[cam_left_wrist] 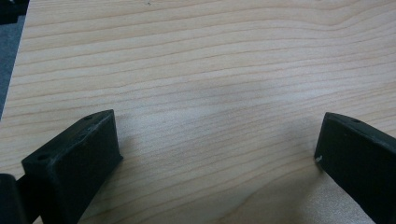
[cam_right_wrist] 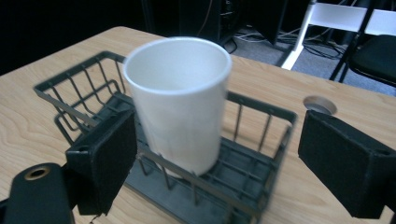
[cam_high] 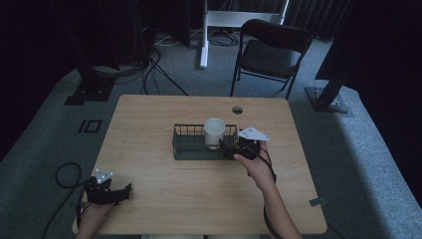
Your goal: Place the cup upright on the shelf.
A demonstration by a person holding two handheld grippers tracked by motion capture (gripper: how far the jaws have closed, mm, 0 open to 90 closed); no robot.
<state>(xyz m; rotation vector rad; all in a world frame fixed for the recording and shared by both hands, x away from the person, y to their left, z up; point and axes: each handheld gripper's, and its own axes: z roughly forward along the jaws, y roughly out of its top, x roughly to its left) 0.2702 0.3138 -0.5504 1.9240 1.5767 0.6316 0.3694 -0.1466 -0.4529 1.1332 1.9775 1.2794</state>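
A white paper cup (cam_high: 214,132) (cam_right_wrist: 180,116) stands in the right half of a dark wire basket (cam_high: 185,145) (cam_right_wrist: 65,91) at the middle of the wooden table (cam_high: 199,199). My right gripper (cam_high: 225,147) (cam_right_wrist: 219,154) is at the basket's right end, open. Its jaws stand wide apart just short of the cup, and neither touches it. At the table's front left corner my left gripper (cam_high: 121,192) (cam_left_wrist: 217,144) hovers low over bare wood, open with nothing between its jaws.
A round cable hole (cam_high: 237,109) (cam_right_wrist: 319,104) lies behind the basket. Beyond the table stand a black folding chair (cam_high: 271,50), a white desk leg (cam_high: 203,37) and black stands, with cables (cam_high: 149,69) on the grey carpet.
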